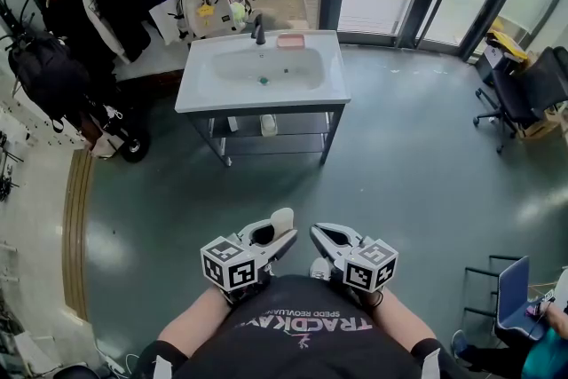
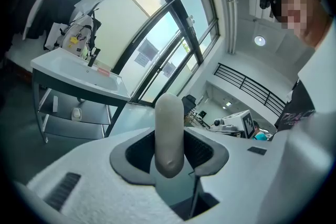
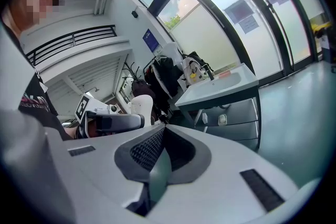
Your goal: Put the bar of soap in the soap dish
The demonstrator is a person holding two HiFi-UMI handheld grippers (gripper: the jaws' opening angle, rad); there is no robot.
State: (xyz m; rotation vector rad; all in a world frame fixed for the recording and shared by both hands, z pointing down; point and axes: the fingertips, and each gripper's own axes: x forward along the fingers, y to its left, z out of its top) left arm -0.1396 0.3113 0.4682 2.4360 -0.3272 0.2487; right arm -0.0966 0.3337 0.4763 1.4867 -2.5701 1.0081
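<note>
**Shirt-front position: soap gripped, dish not yet reached**

Black shirt [image 1: 297, 328] fills the 6 o'clock edge of the head view, with both grippers held just ahead of it. The left gripper [image 1: 271, 237] is clamped on the bar of soap [image 2: 169, 134], which stands edge-on with only its lower end between the pads. At its 3 o'clock, the right gripper [image 3: 157, 157] has its jaws pressed together on nothing.

The pink soap dish [image 1: 290, 41] sits on the washbasin [image 1: 200, 98] at 12 o'clock, well apart from the grippers and just at 3 o'clock of the faucet [image 1: 259, 31].

Assessment: carry stage, placement not begun. The soap is likely slick and is shallowly held.

Recommended:
- Hold clamp pressure even during the walk.
- Approach the dish from its 6 o'clock, clear of the faucet.
- Seat the soap before spreading the jaws.
</note>
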